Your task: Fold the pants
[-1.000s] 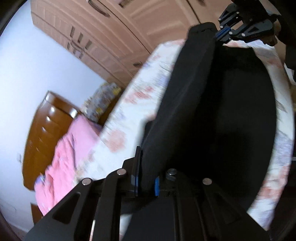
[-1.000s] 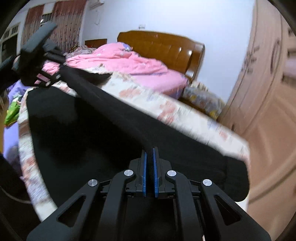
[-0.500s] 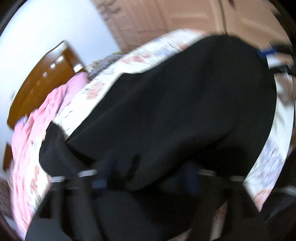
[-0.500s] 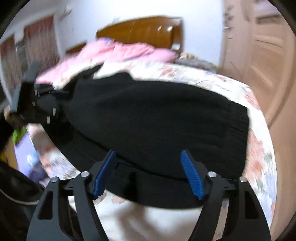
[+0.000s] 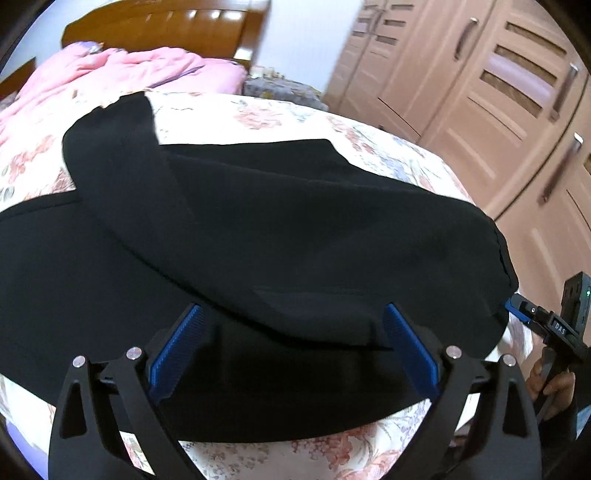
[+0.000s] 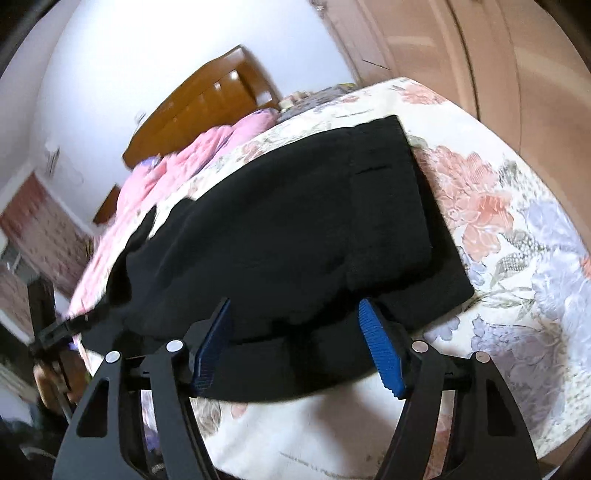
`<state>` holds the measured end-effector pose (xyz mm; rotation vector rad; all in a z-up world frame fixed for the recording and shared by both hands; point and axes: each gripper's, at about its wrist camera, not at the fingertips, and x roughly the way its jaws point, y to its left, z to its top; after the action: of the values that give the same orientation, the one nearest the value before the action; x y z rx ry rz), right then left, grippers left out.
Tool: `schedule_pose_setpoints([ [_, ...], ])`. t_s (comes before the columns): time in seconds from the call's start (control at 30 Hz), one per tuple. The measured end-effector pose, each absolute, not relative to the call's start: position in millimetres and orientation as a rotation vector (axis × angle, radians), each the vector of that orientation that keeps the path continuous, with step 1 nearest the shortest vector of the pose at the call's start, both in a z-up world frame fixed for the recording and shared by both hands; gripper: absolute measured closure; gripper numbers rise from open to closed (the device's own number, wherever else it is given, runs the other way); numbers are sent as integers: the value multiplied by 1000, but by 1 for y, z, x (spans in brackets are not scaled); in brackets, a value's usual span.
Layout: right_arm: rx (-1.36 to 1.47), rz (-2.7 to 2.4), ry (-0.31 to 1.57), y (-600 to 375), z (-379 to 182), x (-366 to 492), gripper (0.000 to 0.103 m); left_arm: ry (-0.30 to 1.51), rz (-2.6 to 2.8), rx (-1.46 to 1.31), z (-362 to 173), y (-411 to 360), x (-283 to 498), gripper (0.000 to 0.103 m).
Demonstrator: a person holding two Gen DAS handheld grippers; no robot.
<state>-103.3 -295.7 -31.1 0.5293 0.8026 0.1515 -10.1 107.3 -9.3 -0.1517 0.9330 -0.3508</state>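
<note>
On the left, we see our left gripper (image 5: 291,350) with its blue pads spread wide and opening further, gripping nothing, poised over the black pants (image 5: 258,236). The pants lie folded across the floral bedspread (image 6: 517,229). On the right, our right gripper (image 6: 295,343) hangs above the waistband end, jaws partly apart and closing, empty.

My bed wears a floral cover (image 5: 388,155); at its far end a pink quilt (image 5: 122,74) lies bunched against the headboard (image 5: 166,26) — wardrobe doors (image 5: 498,85) beyond the cover's right edge.
</note>
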Motion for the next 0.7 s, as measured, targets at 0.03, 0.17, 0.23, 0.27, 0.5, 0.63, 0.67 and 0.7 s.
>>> schedule_pose_setpoints([
  [0.03, 564, 141, 798, -299, -32, -101, 40, 930, -344, -157, -10, 109, -8, 6],
  [0.17, 664, 121, 763, -310, -34, -98, 48, 942, -322, -141, -17, 110, -9, 6],
  [0.23, 658, 122, 732, -308, -32, -100, 52, 958, -309, -129, -21, 108, -6, 6],
  [0.27, 642, 126, 727, -305, -32, -100, 55, 964, -307, -135, -23, 108, -5, 6],
  [0.5, 642, 142, 772, -305, -44, -92, 75, 997, -288, -260, -30, 121, 10, 7],
  [0.63, 621, 141, 771, -304, -44, -93, 75, 1001, -242, -328, -29, 130, 25, 8],
  [0.67, 628, 142, 770, -305, -45, -93, 76, 1000, -234, -346, -29, 133, 27, 13],
  [0.7, 632, 142, 767, -305, -45, -93, 76, 1000, -225, -371, -30, 138, 31, 24],
])
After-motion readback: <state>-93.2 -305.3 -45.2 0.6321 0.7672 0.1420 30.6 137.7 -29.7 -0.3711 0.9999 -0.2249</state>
